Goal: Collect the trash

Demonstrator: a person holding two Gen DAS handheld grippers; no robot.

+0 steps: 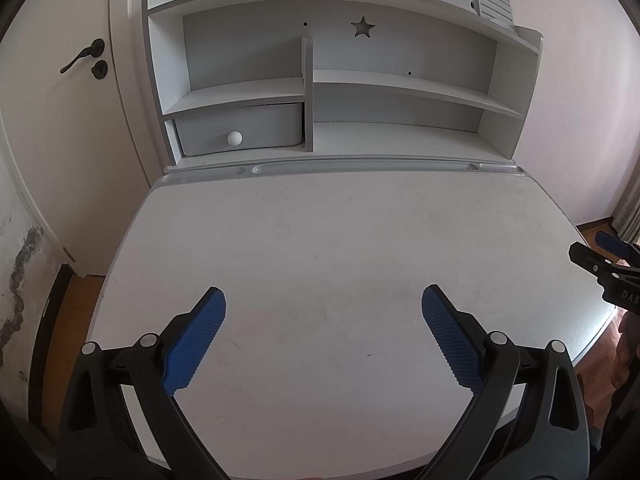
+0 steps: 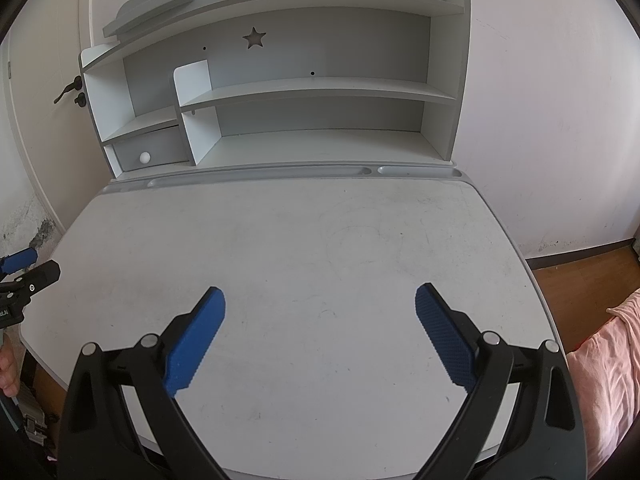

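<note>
No trash shows in either view. My left gripper [image 1: 323, 300] is open and empty, its blue pads held above the near part of the white desk top [image 1: 320, 240]. My right gripper [image 2: 320, 300] is open and empty too, above the near part of the same desk top [image 2: 300, 240]. The right gripper also shows at the right edge of the left wrist view [image 1: 604, 264]. The left gripper shows at the left edge of the right wrist view [image 2: 24, 272].
A grey shelf unit [image 1: 320, 80] stands at the back of the desk, with a small drawer with a white knob [image 1: 235, 138] at its lower left. A door [image 1: 60, 120] is to the left. A pink cloth [image 2: 600, 352] lies to the right of the desk.
</note>
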